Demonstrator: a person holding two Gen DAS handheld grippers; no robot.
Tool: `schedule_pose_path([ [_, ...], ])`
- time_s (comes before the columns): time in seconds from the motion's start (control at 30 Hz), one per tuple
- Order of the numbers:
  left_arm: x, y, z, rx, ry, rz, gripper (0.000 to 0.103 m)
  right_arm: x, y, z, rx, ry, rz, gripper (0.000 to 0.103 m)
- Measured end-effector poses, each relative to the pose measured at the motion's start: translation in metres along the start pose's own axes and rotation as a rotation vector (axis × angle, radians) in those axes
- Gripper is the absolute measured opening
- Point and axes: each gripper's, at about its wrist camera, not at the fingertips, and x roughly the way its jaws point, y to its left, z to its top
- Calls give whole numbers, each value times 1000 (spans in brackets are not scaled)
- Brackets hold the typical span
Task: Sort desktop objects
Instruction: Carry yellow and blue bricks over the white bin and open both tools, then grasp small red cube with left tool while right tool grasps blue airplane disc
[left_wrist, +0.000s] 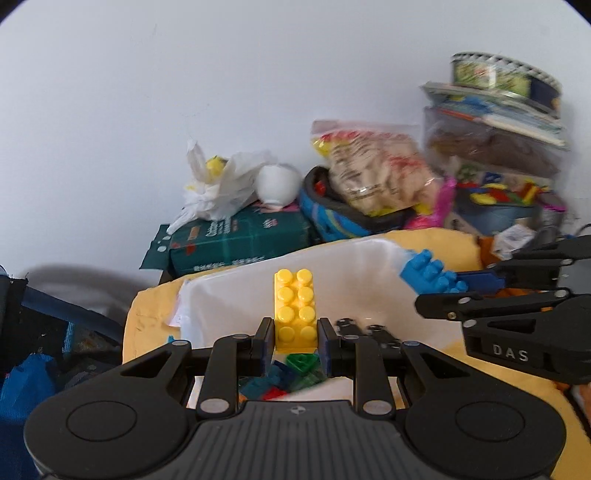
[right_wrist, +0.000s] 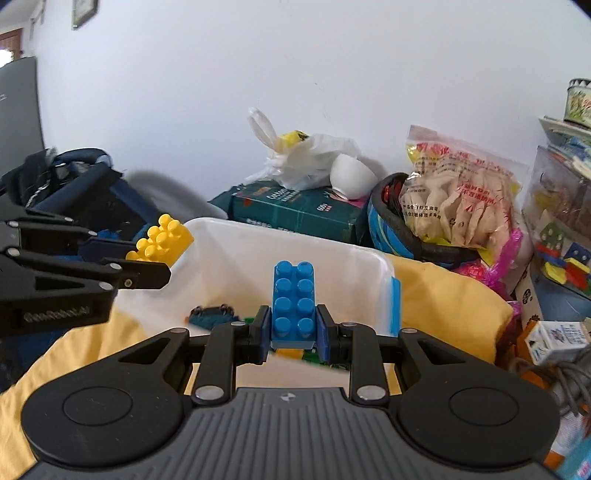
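Observation:
My left gripper (left_wrist: 295, 338) is shut on a yellow studded brick (left_wrist: 296, 308) and holds it over the white plastic bin (left_wrist: 229, 291). My right gripper (right_wrist: 293, 332) is shut on a blue studded brick (right_wrist: 293, 301) over the same bin (right_wrist: 365, 273). Each gripper shows in the other's view: the right one with the blue brick (left_wrist: 428, 273) at the right, the left one with the yellow brick (right_wrist: 160, 240) at the left. Several small green, blue and red pieces (left_wrist: 291, 373) lie in the bin's bottom.
The bin sits on a yellow cloth (right_wrist: 443, 295). Behind it are a dark green box (right_wrist: 295, 210), a white plastic bag (right_wrist: 306, 155), a white bowl (right_wrist: 349, 175), a snack bag (right_wrist: 458, 192) and stacked toy boxes (left_wrist: 498, 147). A dark blue bag (right_wrist: 81, 192) stands at the left.

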Motion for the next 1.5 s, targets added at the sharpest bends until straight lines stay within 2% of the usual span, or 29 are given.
schedule_pose_path([
  [0.13, 27, 5, 0, 14, 34, -10, 28, 24, 5, 3, 6, 44, -28, 28],
  [0.23, 34, 5, -5, 13, 51, -19, 32, 38, 4, 0, 25, 96, -41, 38],
  [0.37, 14, 5, -10, 15, 8, -38, 37, 24, 13, -4, -43, 54, -57, 40],
  [0.5, -19, -4, -21, 40, -63, -58, 53, -6, 14, -13, -54, -12, -47, 48],
  [0.57, -33, -10, -33, 52, -76, -66, 53, -22, 13, -23, -48, -26, -41, 48],
  [0.7, -40, -24, -69, 51, -23, -98, 53, -41, 18, -56, -93, 7, -31, 48],
  [0.87, -19, -49, -117, 68, 115, -145, 53, -50, 26, -113, -99, 125, 0, 48],
  [1.0, -1, -66, -144, 96, 186, -147, 46, -55, 28, -149, -69, 188, -4, 49],
  [1.17, 28, -71, -159, 89, 237, -131, 44, -62, 22, -165, -34, 213, -1, 49],
  [1.2, 31, -70, -160, 81, 242, -131, 38, -62, 21, -165, -31, 214, -6, 49],
  [1.23, 34, -71, -160, 75, 247, -138, 26, -62, 20, -166, -28, 218, -8, 49],
  [1.27, 37, -70, -160, 75, 258, -145, 22, -63, 20, -168, -24, 221, -8, 49],
  [1.37, 30, -68, -163, 80, 273, -153, 21, -60, 21, -174, -25, 239, 3, 49],
  [1.5, -1, -64, -175, 58, 271, -176, 21, -52, 24, -185, -26, 262, 26, 49],
])
